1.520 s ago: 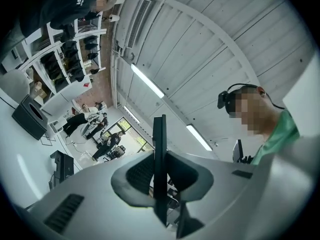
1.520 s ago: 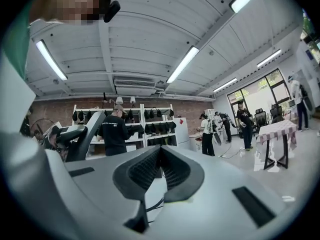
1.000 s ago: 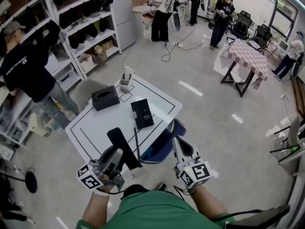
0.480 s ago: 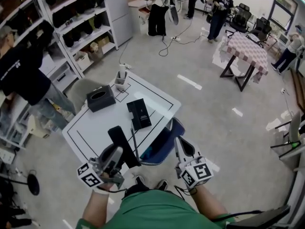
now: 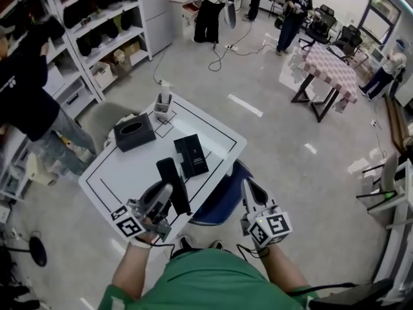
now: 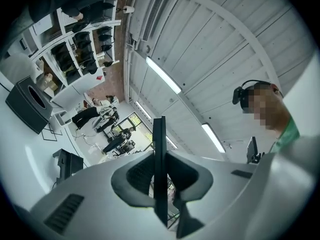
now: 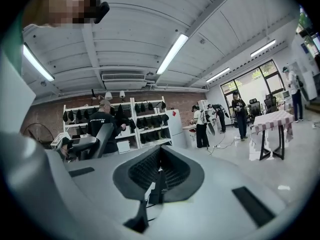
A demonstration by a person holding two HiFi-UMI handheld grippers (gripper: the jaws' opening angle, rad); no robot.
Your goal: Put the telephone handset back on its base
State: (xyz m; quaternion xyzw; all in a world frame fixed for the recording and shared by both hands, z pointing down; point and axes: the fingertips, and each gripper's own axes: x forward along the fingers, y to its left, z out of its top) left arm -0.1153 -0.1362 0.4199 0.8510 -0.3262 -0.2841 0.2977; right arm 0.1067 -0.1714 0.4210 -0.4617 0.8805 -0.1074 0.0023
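The black telephone handset (image 5: 173,183) is clamped in my left gripper (image 5: 162,197), which is shut on its lower end above the table's near edge. Its upper end points at the black telephone base (image 5: 191,154), which lies flat near the middle of the white table (image 5: 116,173). From the left gripper view the handset (image 6: 159,164) shows edge-on between the jaws, and the base (image 6: 67,164) lies low at the left. My right gripper (image 5: 248,189) hangs off the table's right side, shut with nothing in it; its jaws (image 7: 159,181) look closed together.
A black tissue box (image 5: 134,133) and a white pen holder (image 5: 164,107) stand at the table's far left corner. A blue chair (image 5: 222,197) sits under the near right edge. Shelving (image 5: 97,28), a person at the left and several people stand further back.
My left gripper has carried the handset up and forward, so its tip is closer to the base. The right gripper has stayed beside the table.
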